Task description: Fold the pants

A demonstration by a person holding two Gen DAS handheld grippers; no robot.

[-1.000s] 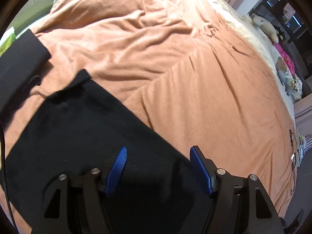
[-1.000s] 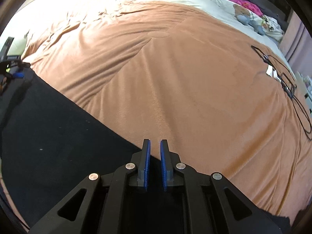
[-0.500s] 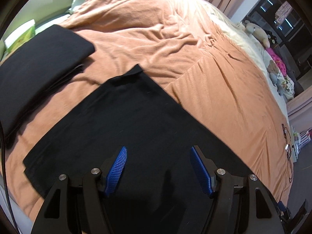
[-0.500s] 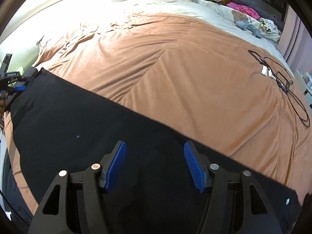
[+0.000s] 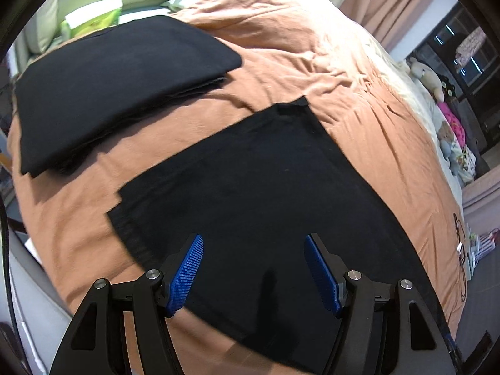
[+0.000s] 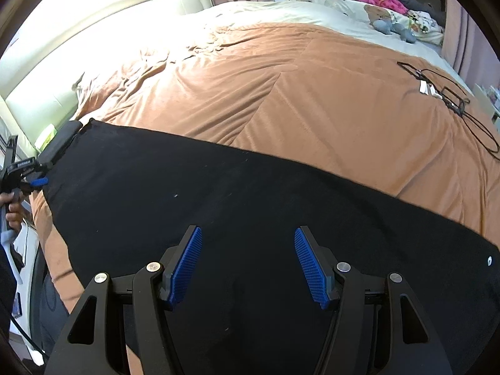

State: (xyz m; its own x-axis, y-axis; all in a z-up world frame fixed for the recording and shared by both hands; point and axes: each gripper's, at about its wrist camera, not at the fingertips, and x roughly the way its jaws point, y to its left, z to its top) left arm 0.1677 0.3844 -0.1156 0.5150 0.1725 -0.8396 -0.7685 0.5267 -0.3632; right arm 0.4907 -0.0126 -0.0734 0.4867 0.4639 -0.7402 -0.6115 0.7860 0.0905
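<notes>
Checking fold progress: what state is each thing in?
Pants: spread flat on the blanket, not gripped.
Folded black stack: folded, lying beside the pants.
Left tongs: open, empty.
Right tongs: open, empty, just opened.
Blanket: spread, wrinkled.

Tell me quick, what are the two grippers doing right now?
Left gripper: open, holding nothing, above the black pants.
Right gripper: jaws just opened, nothing between them.

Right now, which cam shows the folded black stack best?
Left wrist view: the folded black stack lies whole on the orange blanket, layered edges visible, apart from the black pants. Right wrist view catches only a sliver at the far left edge.
</notes>
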